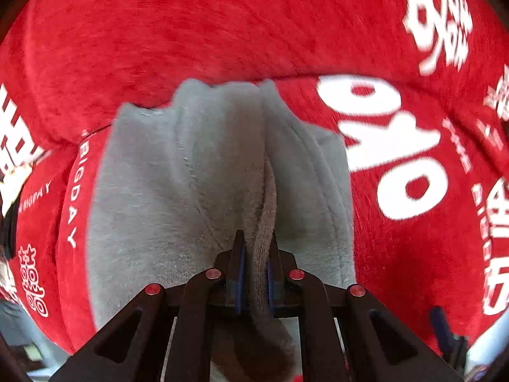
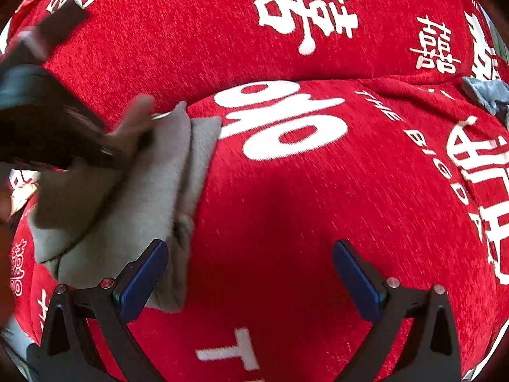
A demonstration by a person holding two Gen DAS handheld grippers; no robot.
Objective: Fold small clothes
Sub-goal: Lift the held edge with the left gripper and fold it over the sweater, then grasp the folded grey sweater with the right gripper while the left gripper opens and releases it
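A: Left gripper [image 1: 256, 254] status?
B: Clamping a ridge of the grey fleece garment [image 1: 203, 172], lying on the red printed blanket [image 1: 191, 31].
A: Right gripper [image 2: 251, 280]?
B: Gaping wide, gripping nothing, hovering just beside the garment.

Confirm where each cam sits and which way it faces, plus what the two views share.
Left wrist: on the left tongs, looking steeply down their fingers at a grey cloth on a red blanket; the tongs are shut on a fold of the cloth.
Right wrist: on the right tongs, angled down at the blanket; the tongs are open and empty, the left tongs' body shows at the left edge.
Shared: the cloth, the blanket, its big white print.
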